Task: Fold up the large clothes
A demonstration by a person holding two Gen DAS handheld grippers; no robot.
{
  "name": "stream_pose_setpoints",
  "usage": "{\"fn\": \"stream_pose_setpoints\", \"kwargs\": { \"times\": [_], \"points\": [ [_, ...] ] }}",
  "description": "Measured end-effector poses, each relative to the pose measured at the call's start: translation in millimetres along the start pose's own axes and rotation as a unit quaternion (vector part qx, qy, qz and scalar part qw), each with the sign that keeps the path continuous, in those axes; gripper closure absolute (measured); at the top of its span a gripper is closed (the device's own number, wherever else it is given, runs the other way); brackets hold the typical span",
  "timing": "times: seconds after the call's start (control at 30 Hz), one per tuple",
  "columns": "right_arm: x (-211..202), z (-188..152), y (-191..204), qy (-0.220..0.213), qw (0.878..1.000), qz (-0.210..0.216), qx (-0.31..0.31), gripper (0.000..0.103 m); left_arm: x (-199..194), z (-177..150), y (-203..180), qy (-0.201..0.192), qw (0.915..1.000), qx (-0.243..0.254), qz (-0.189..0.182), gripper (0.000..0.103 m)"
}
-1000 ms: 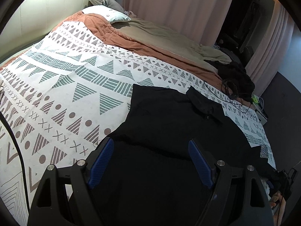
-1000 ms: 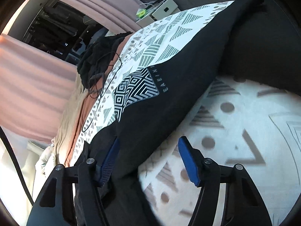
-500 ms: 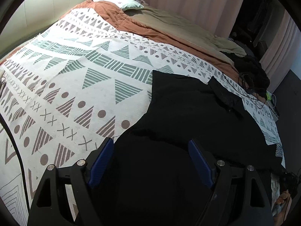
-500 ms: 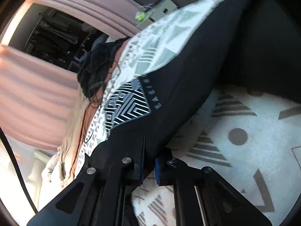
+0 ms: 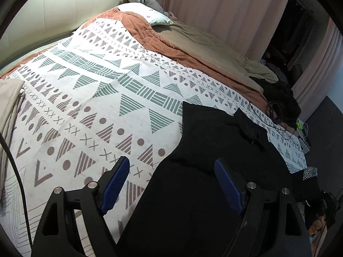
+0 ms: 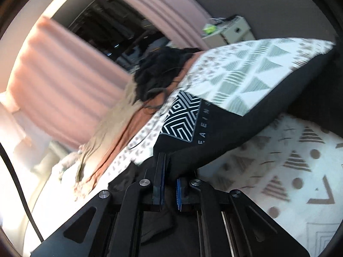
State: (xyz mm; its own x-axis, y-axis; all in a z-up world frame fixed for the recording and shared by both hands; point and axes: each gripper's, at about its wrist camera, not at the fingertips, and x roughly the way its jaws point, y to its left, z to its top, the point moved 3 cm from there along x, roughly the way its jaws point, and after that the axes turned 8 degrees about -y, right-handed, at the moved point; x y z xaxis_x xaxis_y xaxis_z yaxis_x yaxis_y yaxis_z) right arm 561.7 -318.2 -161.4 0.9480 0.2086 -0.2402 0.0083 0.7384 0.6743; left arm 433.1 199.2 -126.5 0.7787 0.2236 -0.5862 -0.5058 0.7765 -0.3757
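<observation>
Right wrist view: a black garment (image 6: 225, 132) with a white geometric print and pale lettering on it is pinched at a fold by the right gripper (image 6: 169, 184), whose blue-padded fingers (image 6: 178, 194) are squeezed together with the cloth between them. The fabric rises from the gripper in a long taut band that runs up and to the right, lifted off the bed's patterned cover (image 6: 289, 171). This view is motion-blurred, so finer detail of the cloth is hard to read.

In the left wrist view the same black garment (image 5: 214, 160) lies spread on the right part of the bed, its body flat and a collar-like flap near the far edge. The left gripper (image 5: 171, 184) hangs above the garment's near edge with its fingers (image 5: 116, 184) wide apart, grasping nothing; one finger is over the cover, the other over the black cloth.

The cover (image 5: 96, 98) is white with green and brown triangles, dots and crosses. Beyond it lie a rust-coloured blanket (image 5: 150, 36) and a tan quilt (image 5: 203, 47), with a pale pillow (image 5: 148, 15) at the headboard. A dark pile of clothes (image 5: 280, 98) with a thin black cable sits at the far right side of the bed. Pink curtains (image 5: 225, 6) hang behind.
</observation>
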Motion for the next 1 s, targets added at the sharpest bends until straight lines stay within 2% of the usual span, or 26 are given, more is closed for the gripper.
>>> {"fn": "stream_pose_setpoints", "kwargs": {
  "times": [0.07, 0.2, 0.33, 0.5, 0.63, 0.77, 0.83, 0.87, 0.9, 0.93, 1.0],
  "points": [
    [5.0, -8.7, 21.2, 0.011, 0.999, 0.010, -0.039, 0.098, -10.0, 2.4, 8.7, -0.004, 0.9999, -0.009, 0.003, 0.020],
    [13.9, -29.8, 49.4, 0.039, 0.996, 0.021, -0.079, 0.098, -23.3, 5.8, 21.2, -0.013, 0.9998, -0.012, 0.012, 0.020],
    [28.2, -44.6, 63.3, 0.072, 0.994, 0.033, -0.079, 0.098, -29.3, 7.0, 31.7, -0.014, 0.9996, -0.014, 0.020, 0.020],
    [60.1, -56.0, 62.6, 0.119, 0.989, 0.035, -0.084, 0.098, -26.5, 7.7, 32.0, -0.010, 0.9996, -0.015, 0.020, 0.020],
    [80.3, -62.9, 64.8, 0.154, 0.985, 0.028, -0.079, 0.098, -22.9, 5.4, 19.2, 0.000, 1.0000, -0.009, 0.003, 0.020],
    [94.3, -60.9, 53.4, 0.189, 0.981, 0.027, -0.033, 0.097, -24.8, 8.6, 2.0, 0.000, 0.9998, 0.006, -0.017, 0.020],
    [94.8, -54.4, 51.3, 0.181, 0.983, 0.024, -0.025, 0.085, -27.3, 11.4, -4.5, -0.005, 0.9996, 0.007, -0.028, 0.020],
    [93.8, -51.1, 49.4, 0.177, 0.984, 0.024, -0.021, 0.052, -28.3, 11.5, -7.6, -0.007, 0.9995, 0.008, -0.031, 0.020],
    [93.1, -47.7, 47.4, 0.172, 0.985, 0.028, -0.013, 0.008, -28.3, 10.7, -10.5, -0.007, 0.9994, 0.010, -0.033, 0.020],
    [89.2, -42.7, 43.9, 0.163, 0.986, 0.033, -0.002, 0.000, -27.4, 9.8, -12.4, -0.005, 0.9993, 0.012, -0.034, 0.020],
    [84.2, -34.7, 34.4, 0.155, 0.987, 0.031, 0.021, 0.000, -24.3, 6.4, -16.4, 0.001, 0.9992, 0.019, -0.035, 0.020]
  ]
}}
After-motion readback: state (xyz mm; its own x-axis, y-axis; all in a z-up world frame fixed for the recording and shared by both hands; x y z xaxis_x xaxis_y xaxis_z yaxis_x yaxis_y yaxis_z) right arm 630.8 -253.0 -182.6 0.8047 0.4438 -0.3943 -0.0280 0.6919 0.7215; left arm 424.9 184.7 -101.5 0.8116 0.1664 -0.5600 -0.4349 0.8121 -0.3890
